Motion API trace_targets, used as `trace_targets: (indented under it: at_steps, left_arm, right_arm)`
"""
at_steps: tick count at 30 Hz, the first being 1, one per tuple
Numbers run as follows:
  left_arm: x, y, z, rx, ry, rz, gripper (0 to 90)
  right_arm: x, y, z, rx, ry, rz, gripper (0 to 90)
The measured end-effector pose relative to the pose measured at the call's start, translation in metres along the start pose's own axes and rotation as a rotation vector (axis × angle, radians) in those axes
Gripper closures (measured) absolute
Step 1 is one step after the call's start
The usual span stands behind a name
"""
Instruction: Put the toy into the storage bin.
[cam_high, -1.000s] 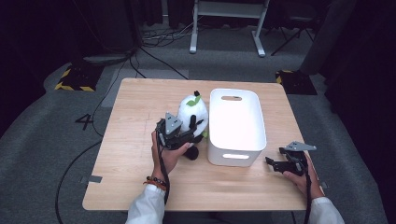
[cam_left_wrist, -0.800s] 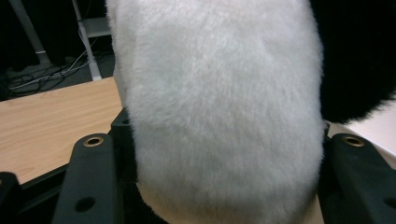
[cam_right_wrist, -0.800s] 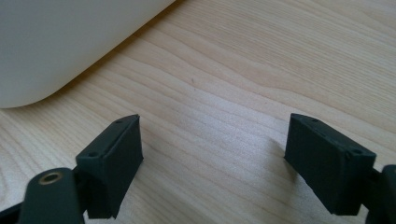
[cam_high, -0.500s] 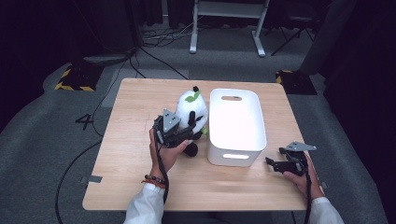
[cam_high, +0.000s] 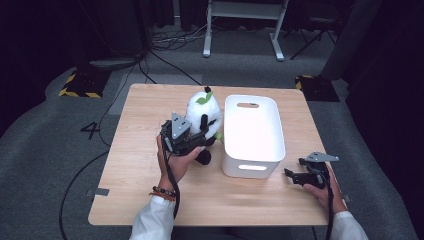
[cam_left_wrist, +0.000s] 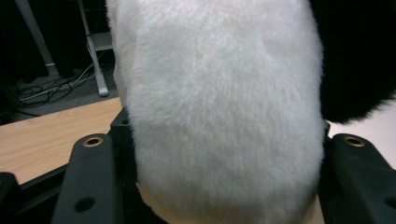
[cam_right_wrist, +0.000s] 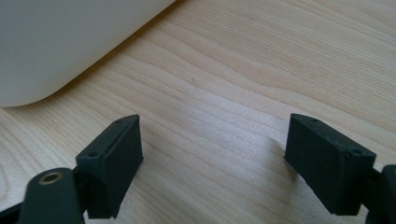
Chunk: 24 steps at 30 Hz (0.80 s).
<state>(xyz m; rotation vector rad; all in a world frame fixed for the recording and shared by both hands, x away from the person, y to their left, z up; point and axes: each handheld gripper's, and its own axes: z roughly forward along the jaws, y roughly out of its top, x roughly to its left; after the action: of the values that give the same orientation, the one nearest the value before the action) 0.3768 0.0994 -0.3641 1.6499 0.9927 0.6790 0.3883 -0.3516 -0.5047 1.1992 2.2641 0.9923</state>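
Now gripping plush panda (cam_high: 204, 111) in left gripper (cam_high: 186, 138), clamped on its white belly, just left of white bin (cam_high: 254, 161). Right gripper (cam_high: 295, 176) idle, wide apart, right of bin. Next, likely: over the rim, then release.

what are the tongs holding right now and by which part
The left tongs grip the plush panda around its white body, beside the white bin. The right tongs are open, holding nothing.

The left gripper (cam_high: 197, 134) has lifted the plush panda (cam_high: 202, 112) higher off the table (cam_high: 135, 125), beside the white bin (cam_high: 252, 130).
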Motion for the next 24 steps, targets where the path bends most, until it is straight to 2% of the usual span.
trace_targets:
  at_steps: [12,20,24]
  left_arm:
    - [-0.007,0.022,-0.013,-0.036,-0.009,0.02,37.8]
    - [-0.009,0.03,-0.014,-0.044,-0.009,0.017,37.7]
    - [-0.013,0.037,-0.015,-0.057,-0.015,0.029,37.6]
  right_arm:
    - [0.0,0.0,0.0,-0.001,0.002,-0.002,18.9]
    - [0.0,0.0,0.0,-0.001,0.002,-0.002,18.9]
    - [0.0,0.0,0.0,-0.001,0.002,-0.002,18.9]
